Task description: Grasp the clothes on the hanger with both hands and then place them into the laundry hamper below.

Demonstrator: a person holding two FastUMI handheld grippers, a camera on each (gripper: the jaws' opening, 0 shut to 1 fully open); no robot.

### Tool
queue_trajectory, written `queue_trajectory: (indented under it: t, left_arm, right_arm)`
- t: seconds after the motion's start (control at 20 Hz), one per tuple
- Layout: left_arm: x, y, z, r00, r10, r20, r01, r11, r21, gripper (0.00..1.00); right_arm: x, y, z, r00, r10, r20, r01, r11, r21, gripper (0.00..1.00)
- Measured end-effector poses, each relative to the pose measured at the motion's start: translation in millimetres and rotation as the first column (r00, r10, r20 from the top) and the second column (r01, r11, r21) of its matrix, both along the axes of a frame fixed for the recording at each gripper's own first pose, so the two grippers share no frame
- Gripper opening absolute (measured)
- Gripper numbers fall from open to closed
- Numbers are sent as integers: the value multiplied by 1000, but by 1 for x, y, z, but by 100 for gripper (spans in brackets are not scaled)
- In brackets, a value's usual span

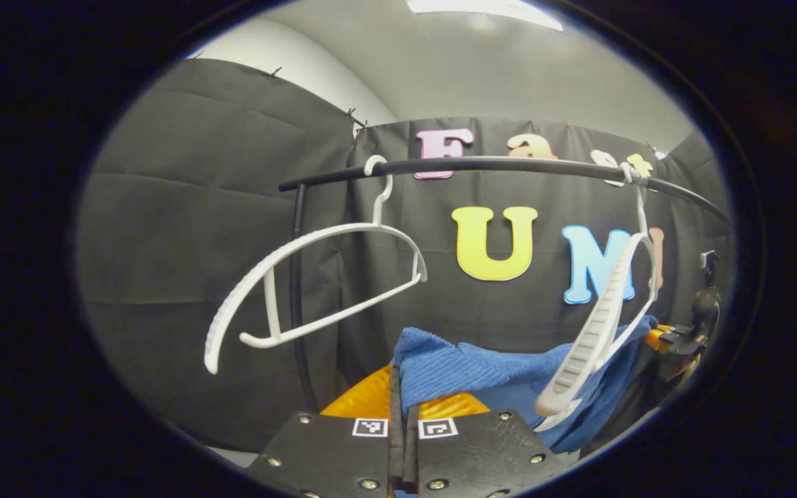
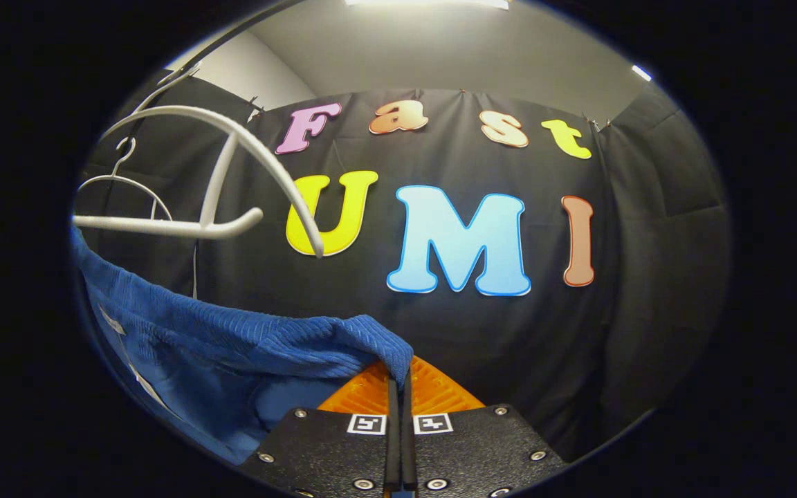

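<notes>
While each hand-held gripper, left (image 1: pixel 403 415) and right (image 2: pixel 399 387), is clamped on an edge of the blue garment (image 1: pixel 481 377), it hangs slung between them below the rail (image 1: pixel 509 164). Risk: cloth catching the near white hanger (image 1: pixel 599 332); thin pinch slipping. Hamper unseen.

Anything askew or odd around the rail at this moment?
Yes. Both white hangers hang crooked on the black rail: the left hanger tilts steeply, and the right hanger is twisted nearly edge-on, its lower end against the blue garment.
</notes>
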State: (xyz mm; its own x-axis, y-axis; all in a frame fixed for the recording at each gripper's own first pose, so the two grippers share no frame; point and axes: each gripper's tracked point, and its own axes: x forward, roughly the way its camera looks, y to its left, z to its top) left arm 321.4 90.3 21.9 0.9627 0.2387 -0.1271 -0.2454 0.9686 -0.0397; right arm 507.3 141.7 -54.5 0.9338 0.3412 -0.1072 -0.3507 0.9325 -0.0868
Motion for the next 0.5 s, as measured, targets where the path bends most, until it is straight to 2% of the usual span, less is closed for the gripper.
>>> queue_trajectory:
  t: [0.1, 0.25, 0.3, 0.35, 0.4, 0.45, 0.5]
  left_arm:
    - [-2, 5, -5, 1000, 11, -9, -11, 1000, 4, 6]
    - [-22, 5, -10, 1000, 17, -8, -17, 1000, -11, 6]
    - [-33, 4, -10, 1000, 17, -8, -17, 1000, -14, 1]
    - [-42, 2, -12, 1000, 16, -7, -16, 1000, -18, 6]
    - [-48, -1, -10, 1000, 13, -3, -13, 1000, -24, 1]
    - [-52, -7, -8, 1000, 1, 2, -1, 1000, -29, 6]
    - [-55, -12, -4, 1000, -13, 10, 13, 999, -33, 6]
  right_arm:
    - [-9, 0, -8, 1000, 7, -9, -7, 1000, -11, 0]
    - [-27, 1, -12, 999, 22, -34, -22, 1000, 1, 0]
    - [-33, 1, -12, 999, 27, -37, -27, 1000, 4, 0]
    - [-41, 0, -10, 999, 29, -37, -29, 1000, 5, 0]
    - [-50, -1, -8, 999, 31, -36, -31, 999, 8, 0]
    - [-58, -2, -5, 999, 34, -38, -33, 999, 13, 0]
    - [-68, -2, -1, 999, 36, -41, -35, 999, 23, 0]
